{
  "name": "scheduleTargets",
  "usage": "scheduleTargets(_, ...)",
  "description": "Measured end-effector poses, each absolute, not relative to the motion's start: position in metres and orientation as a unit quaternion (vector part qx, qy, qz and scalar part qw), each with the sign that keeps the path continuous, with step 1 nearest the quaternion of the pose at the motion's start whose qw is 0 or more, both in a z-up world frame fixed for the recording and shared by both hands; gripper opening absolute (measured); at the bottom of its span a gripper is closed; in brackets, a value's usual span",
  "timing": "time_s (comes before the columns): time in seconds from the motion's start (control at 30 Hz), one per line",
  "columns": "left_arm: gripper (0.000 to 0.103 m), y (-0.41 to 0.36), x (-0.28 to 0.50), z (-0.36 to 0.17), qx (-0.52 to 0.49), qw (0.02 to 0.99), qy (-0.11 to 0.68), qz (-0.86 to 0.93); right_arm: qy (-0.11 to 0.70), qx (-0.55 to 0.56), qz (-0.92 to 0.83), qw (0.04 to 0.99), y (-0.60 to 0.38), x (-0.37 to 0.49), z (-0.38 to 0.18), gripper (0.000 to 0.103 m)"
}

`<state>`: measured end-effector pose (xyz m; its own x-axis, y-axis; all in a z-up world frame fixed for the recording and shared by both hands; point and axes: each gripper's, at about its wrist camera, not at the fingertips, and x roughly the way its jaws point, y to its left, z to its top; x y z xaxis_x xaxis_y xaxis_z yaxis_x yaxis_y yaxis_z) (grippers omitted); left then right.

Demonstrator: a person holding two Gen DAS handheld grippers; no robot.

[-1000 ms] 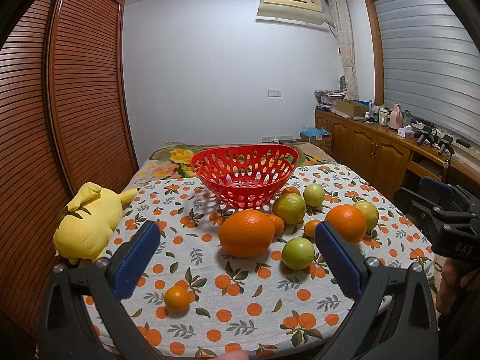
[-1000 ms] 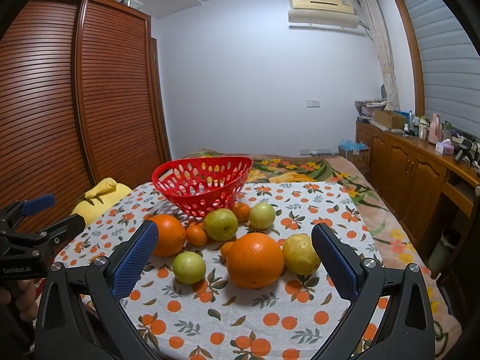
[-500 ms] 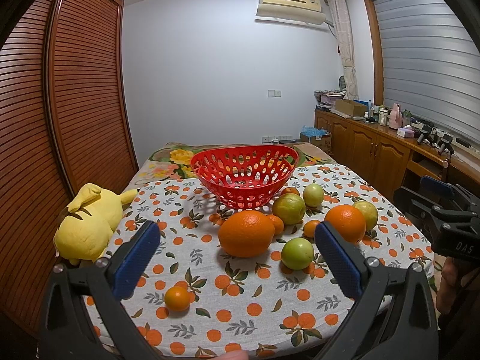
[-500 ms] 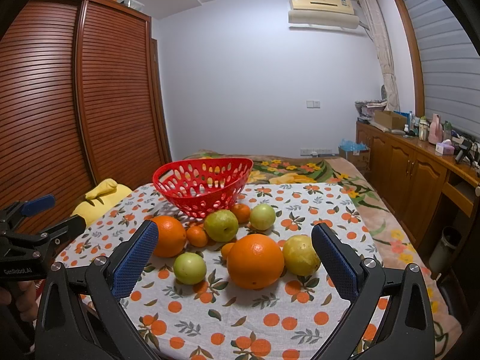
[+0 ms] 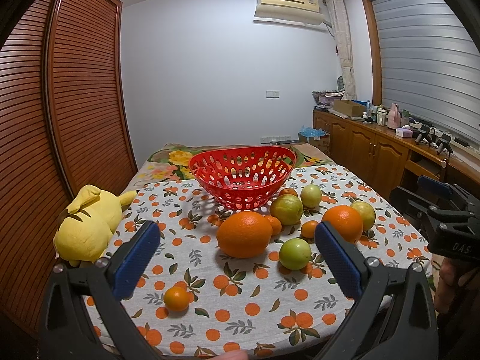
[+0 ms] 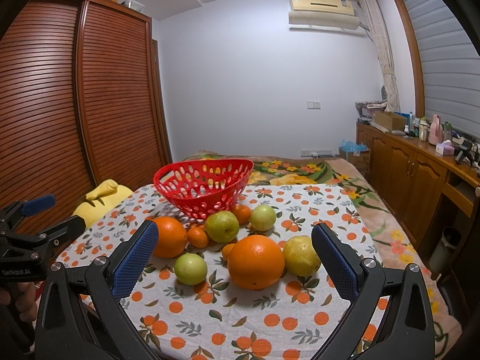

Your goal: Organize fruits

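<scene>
Tablecloth [image 5: 240, 306] with fruits, red basket [image 5: 243, 177]

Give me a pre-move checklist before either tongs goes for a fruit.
1. Left tongs open, holding nothing: ok.
2. Right tongs open, holding nothing: ok.
3. Perforated red plastic basket upright, no fruit inside: ok.
4. Big round orange ahead of the right tongs, top unobstructed: ok.
5. Pale yellow-green fruit touching that orange: cannot tell.
6. Small tangerine lying apart from the cluster, near the left tongs: ok.
</scene>
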<state>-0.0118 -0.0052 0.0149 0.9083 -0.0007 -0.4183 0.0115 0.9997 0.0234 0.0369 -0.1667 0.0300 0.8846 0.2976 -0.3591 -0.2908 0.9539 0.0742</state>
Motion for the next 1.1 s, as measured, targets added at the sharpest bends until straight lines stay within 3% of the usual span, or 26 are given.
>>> scheduleTargets(0.8,0.103,0.011,-0.005,-0.005,0.005,0.968,0.252,-0.009,0.206,0.003,0.165,0.965,-0.154,0.047,0.017,0.103)
scheduleTargets(1.1,0.103,0.030,0.005,-0.033,-0.002,0.958,0.287,-0.004,0.249,0.004,0.205,0.947,-0.135,0.067,-0.011,0.095)
